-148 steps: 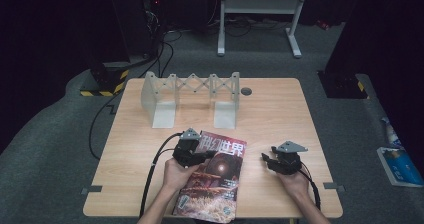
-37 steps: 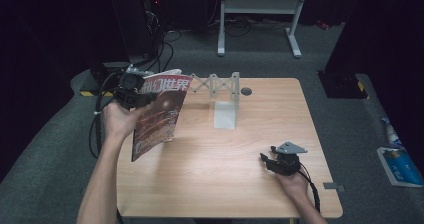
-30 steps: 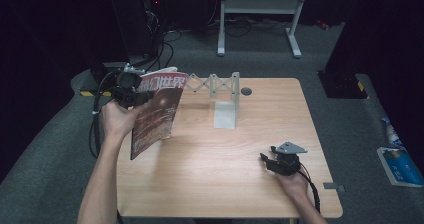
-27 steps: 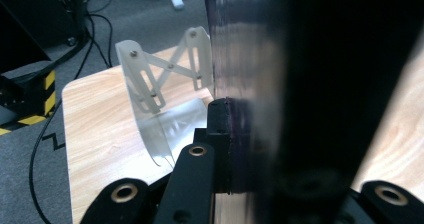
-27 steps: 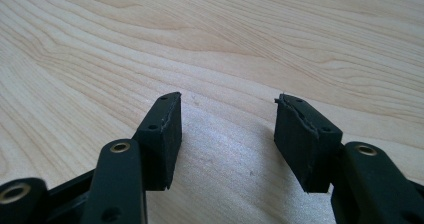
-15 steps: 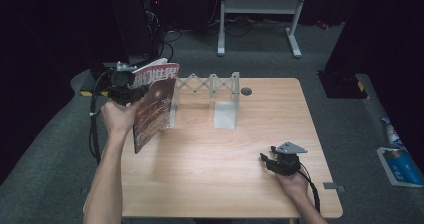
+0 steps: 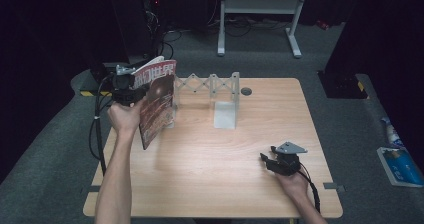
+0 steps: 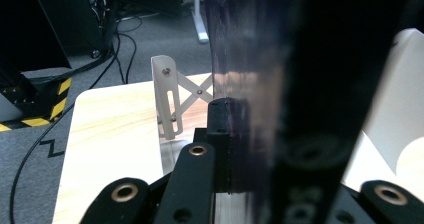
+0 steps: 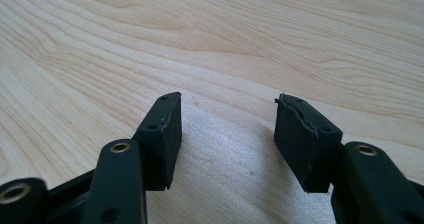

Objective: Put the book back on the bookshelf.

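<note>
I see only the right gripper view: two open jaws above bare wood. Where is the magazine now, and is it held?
Observer: The left gripper is shut on the magazine, holding it upright at the table's far left.
Operator: Is it near the rack?
Observer: Yes, at the left end of the grey expanding rack; I cannot tell if they touch.
Operator: And my gripper?
Observer: The right gripper sits low at the table's near right, far from the rack.
</note>
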{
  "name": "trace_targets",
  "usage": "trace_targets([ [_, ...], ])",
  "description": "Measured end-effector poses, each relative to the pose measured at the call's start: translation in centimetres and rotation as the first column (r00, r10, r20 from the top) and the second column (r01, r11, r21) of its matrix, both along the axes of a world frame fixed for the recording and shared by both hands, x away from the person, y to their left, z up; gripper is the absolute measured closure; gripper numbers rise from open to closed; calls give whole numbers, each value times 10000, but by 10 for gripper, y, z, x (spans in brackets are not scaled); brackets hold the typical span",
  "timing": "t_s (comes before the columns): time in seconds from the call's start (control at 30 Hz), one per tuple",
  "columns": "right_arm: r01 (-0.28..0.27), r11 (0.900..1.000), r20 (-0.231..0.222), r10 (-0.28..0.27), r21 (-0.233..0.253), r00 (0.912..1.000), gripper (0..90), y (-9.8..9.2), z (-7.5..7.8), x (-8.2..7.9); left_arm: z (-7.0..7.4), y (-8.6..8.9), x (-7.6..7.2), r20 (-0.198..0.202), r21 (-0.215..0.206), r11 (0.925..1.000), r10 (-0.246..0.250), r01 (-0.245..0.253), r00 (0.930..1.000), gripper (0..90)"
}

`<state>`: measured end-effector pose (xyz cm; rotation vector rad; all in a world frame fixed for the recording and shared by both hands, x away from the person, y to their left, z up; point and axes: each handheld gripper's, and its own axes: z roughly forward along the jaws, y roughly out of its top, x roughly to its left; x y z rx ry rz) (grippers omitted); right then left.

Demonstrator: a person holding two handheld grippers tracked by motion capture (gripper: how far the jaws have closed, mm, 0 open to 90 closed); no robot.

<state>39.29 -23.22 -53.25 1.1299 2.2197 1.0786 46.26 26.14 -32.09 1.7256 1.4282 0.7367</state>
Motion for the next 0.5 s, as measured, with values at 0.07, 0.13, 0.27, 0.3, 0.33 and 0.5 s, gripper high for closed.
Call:
trace_targets([
  [0.07, -4, 10000, 1, 4, -1, 10000, 445, 0, 0, 0, -2, -1, 1, 92, -111, 9999, 118, -117, 9999, 836],
  [0.13, -6, 10000, -1, 6, 2, 10000, 445, 0, 0, 0, -5, -1, 3, 181, -181, 9996, 210, -207, 9996, 836],
  [0.27, -2, 10000, 3, 2, -2, 10000, 445, 0, 0, 0, -9, 0, 6, 293, -408, 9982, 441, -429, 9986, 836],
  [0.3, 0, 10000, -2, 0, 0, 10000, 445, 0, 0, 0, -10, 0, 7, 297, -478, 9977, 499, -485, 9983, 836],
  [0.33, 3, 10000, -7, -3, 0, 10000, 445, 0, 0, 0, -11, 0, 8, 304, -544, 9971, 550, -533, 9980, 836],
  [0.5, 5, 10000, -20, -5, 7, 10000, 445, 0, 0, 0, -14, -4, 11, 399, -491, 9970, 618, -598, 9973, 836],
])
